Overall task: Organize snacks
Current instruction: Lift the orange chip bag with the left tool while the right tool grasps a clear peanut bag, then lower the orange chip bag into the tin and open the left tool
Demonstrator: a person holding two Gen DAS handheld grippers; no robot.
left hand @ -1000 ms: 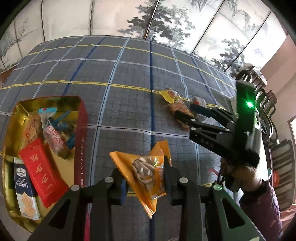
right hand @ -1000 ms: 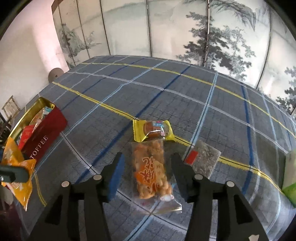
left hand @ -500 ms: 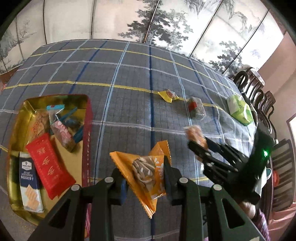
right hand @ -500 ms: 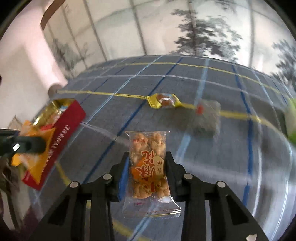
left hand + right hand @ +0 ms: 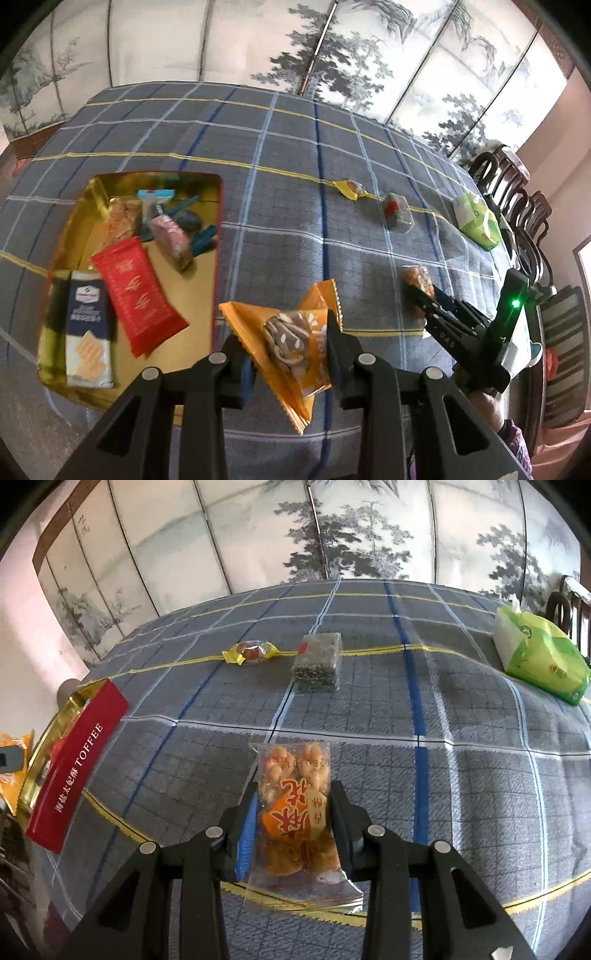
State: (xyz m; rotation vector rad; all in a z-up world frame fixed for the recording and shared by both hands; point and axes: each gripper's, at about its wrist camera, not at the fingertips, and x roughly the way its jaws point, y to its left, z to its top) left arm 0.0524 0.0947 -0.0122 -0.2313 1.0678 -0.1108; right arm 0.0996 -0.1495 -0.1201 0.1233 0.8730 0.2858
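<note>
Here, left gripper (image 5: 290, 354) clamping orange packet (image 5: 295, 343)

Orange packet (image 5: 295, 343) and clear twist-snack bag (image 5: 295, 812) both clamped, aloft

A: Where is open room on the desk (image 5: 280, 206)?
B: A wide bare checked stretch lies between the gold toffee tin (image 5: 218, 236) and the yellow candy (image 5: 250, 652), dark seed bar (image 5: 317, 662) and green tissue pack (image 5: 539, 661).
A: Inside the tin?
B: Crowded; bare floor beside the red packet (image 5: 136, 291).
</note>
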